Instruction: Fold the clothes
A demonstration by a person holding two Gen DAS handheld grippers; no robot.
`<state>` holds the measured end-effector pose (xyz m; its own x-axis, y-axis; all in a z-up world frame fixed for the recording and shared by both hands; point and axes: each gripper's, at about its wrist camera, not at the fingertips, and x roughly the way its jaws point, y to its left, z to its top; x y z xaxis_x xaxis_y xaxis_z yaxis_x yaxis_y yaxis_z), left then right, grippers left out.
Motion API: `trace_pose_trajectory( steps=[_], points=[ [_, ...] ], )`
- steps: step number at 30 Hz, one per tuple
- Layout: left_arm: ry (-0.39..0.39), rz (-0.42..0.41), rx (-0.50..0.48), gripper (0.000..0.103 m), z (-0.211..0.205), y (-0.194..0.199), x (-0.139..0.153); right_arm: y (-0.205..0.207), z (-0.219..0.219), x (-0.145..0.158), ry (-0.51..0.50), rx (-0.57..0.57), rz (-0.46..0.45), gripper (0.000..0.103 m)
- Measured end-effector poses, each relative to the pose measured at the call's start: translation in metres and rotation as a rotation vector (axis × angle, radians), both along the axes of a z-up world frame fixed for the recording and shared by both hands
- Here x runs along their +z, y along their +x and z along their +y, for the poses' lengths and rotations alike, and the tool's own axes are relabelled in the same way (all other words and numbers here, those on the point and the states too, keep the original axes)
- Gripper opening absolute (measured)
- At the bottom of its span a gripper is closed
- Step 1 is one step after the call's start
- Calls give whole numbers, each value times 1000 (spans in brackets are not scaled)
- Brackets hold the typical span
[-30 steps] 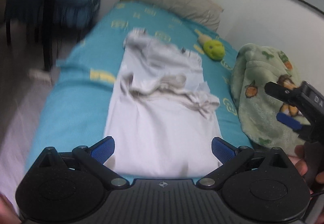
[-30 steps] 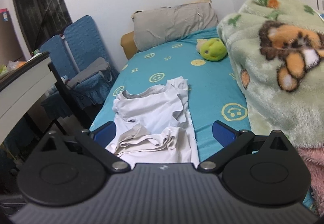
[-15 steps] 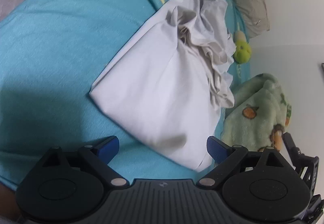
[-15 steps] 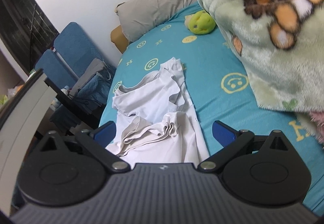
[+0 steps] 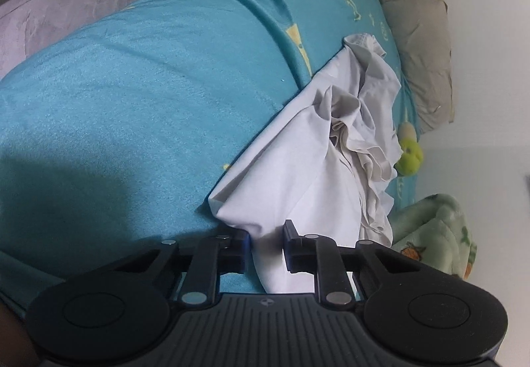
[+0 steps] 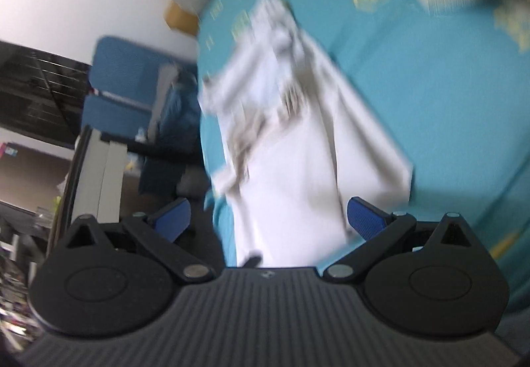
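Observation:
A white shirt [image 5: 298, 168] lies lengthwise on the teal bed sheet [image 5: 132, 101], its far half crumpled. My left gripper [image 5: 266, 246] is shut on the shirt's near hem, with cloth bunched between its blue pads. In the blurred right wrist view the same shirt [image 6: 298, 168] lies ahead and below. My right gripper [image 6: 268, 217] is open, its blue fingertips [image 6: 364, 217] apart just above the shirt's near edge, not holding anything.
A grey pillow [image 5: 424, 58] and a green plush toy [image 5: 409, 158] lie at the bed's far end. A green fleece blanket [image 5: 437, 234] is heaped on the right. Blue chairs [image 6: 132, 85] and a desk [image 6: 96, 174] stand left of the bed.
My left gripper dropped to the shirt's near hem and closed on it. My right gripper swung down over the shirt's near edge and stays open.

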<state>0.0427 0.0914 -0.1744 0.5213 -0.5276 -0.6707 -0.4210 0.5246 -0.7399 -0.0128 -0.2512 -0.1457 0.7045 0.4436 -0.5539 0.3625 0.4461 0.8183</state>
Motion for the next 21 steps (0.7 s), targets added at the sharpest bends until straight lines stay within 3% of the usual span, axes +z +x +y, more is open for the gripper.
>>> trace_pose_trajectory(
  steps=[3,7,13,18,21],
  points=[
    [-12,5,2,21,-3,0,-2,2,5,-13,64,7,60,103],
    [-29,13,5,30,-6,0,-5,4,11,-31,148,16,140,103],
    [-53,24,10,30,-12,-1,-10,4,19,-36,183,25,150,103],
    [-56,11,13,11,-16,-2,-10,5,22,-38,161,17,154,103],
    [-54,-34,12,8,-18,-4,-3,4,14,-42,151,-36,164,99]
  ],
)
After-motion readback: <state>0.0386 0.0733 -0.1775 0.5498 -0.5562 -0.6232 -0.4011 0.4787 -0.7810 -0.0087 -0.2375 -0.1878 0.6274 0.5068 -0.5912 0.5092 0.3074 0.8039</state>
